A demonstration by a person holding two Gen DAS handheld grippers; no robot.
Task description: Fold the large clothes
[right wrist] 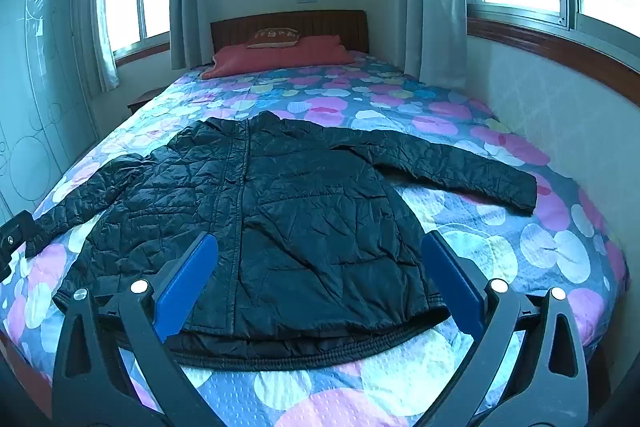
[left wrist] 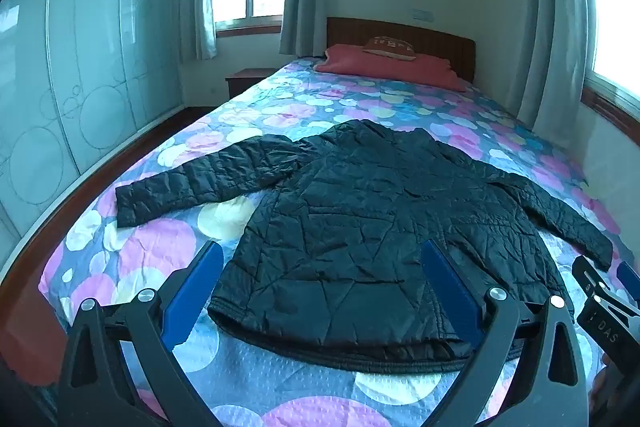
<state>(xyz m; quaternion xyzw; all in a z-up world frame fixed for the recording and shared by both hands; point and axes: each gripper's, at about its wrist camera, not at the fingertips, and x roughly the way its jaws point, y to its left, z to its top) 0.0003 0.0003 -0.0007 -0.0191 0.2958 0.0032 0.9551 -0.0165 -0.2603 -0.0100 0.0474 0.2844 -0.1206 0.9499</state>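
While the black jacket lies spread, seemingly untouched, both grippers hover wide open.

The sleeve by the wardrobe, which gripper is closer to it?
Left. The left gripper hangs over the jacket hem nearer that sleeve; the right gripper is farther across the hem.

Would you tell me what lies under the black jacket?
The jacket lies flat on the bed's spotted quilt, which shows all around it. The quilt beneath it is covered, so anything else there cannot be seen.
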